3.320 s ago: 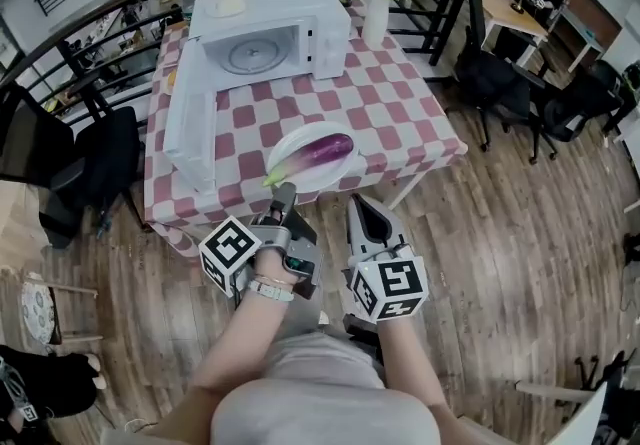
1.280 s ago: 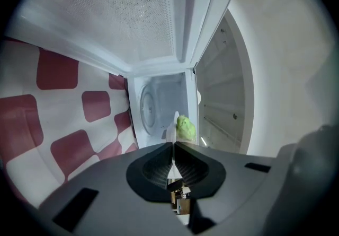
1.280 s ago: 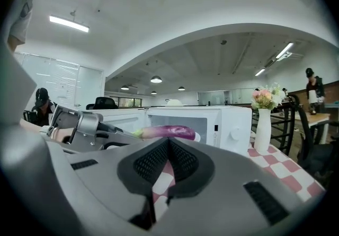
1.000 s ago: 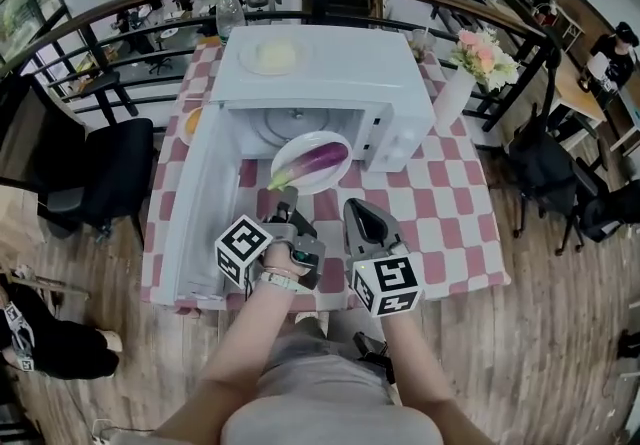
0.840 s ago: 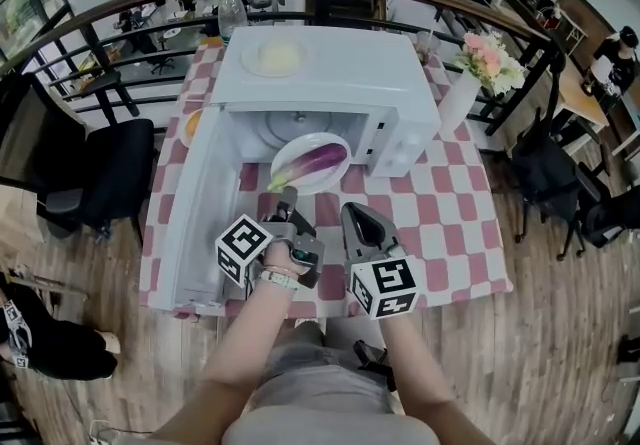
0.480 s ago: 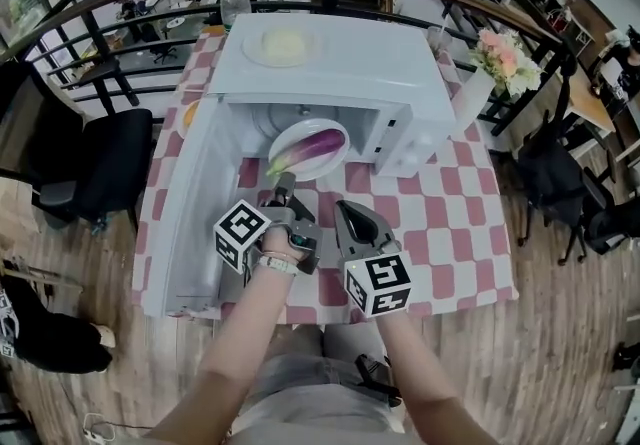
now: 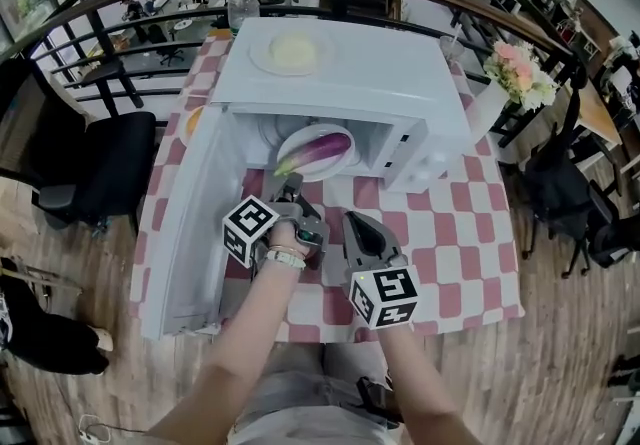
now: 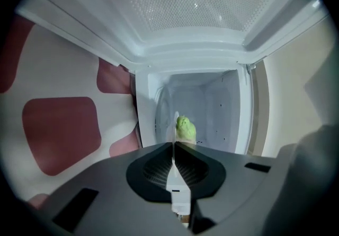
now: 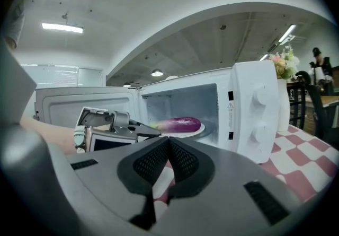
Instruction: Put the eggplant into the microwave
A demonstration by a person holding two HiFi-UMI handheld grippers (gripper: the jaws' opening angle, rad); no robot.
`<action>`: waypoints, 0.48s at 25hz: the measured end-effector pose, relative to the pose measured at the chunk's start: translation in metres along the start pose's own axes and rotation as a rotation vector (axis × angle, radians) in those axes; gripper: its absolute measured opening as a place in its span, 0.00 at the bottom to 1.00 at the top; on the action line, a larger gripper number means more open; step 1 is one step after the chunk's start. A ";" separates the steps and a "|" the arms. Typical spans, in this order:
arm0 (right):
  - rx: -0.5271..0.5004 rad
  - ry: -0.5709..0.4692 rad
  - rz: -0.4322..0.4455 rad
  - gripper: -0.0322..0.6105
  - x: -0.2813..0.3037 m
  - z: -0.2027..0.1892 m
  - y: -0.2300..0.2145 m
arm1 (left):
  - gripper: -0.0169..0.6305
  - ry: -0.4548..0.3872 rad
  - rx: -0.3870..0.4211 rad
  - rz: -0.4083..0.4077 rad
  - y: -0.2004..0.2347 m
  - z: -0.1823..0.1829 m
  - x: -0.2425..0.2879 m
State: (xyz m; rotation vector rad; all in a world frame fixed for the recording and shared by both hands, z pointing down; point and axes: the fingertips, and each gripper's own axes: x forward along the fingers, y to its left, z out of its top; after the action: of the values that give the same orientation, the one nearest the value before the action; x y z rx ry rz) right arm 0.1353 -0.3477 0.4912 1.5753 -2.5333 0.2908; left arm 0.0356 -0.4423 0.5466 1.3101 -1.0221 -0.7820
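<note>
- While the head view looks down, the left gripper (image 7: pixel 291 185) is clamped on the near rim of the white plate (image 7: pixel 296 139). The eggplant (image 7: pixel 327 147) lies on that plate just beyond the fingertips, partly inside the mouth of the microwave (image 7: pixel 340 63).
- The open door (image 7: pixel 190 233) stands close on that gripper's outer side. The right gripper (image 7: pixel 362 229) sits beside its inner side and a little behind, jaws together on nothing.
- The step looks like sliding the plate in. It would go best pushed straight along the line of the jaws and held flat so the eggplant does not roll.
- From the left gripper view, the jaws pinch a thin white edge of the plate (image 8: pixel 175 179). The eggplant's green stem end (image 8: pixel 185 128) pokes up just past the tips.
- The cavity (image 8: pixel 212 107) opens dead ahead of the jaws. Carrying on until the plate is well over the cavity floor, lowering it, and only then letting go seems the safe order, since the pinch takes only a narrow bite of the rim.
- From the right gripper view, its own jaws (image 9: pixel 168 142) are pressed together and empty. Ahead of them the eggplant (image 9: pixel 179 123) rests on the plate in the opening.
- The left gripper (image 9: pixel 142 132) lies ahead of these jaws, off to that side. This gripper is best kept back and out of the door's swing.
</note>
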 end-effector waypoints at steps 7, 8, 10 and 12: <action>0.032 0.023 0.003 0.09 0.002 -0.008 -0.006 | 0.05 0.001 -0.018 0.036 0.005 0.004 0.021; 0.034 0.022 0.008 0.09 0.002 -0.008 -0.005 | 0.05 0.001 -0.024 0.041 0.006 0.004 0.023; 0.041 0.021 0.016 0.09 0.002 -0.007 -0.003 | 0.05 -0.002 -0.027 0.055 0.010 0.005 0.025; 0.051 0.025 0.022 0.09 0.001 -0.008 -0.002 | 0.05 -0.011 -0.030 0.065 0.014 0.007 0.027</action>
State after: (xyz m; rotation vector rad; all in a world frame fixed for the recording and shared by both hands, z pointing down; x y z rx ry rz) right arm 0.1372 -0.3476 0.4997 1.5523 -2.5457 0.3779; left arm 0.0381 -0.4680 0.5641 1.2419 -1.0526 -0.7531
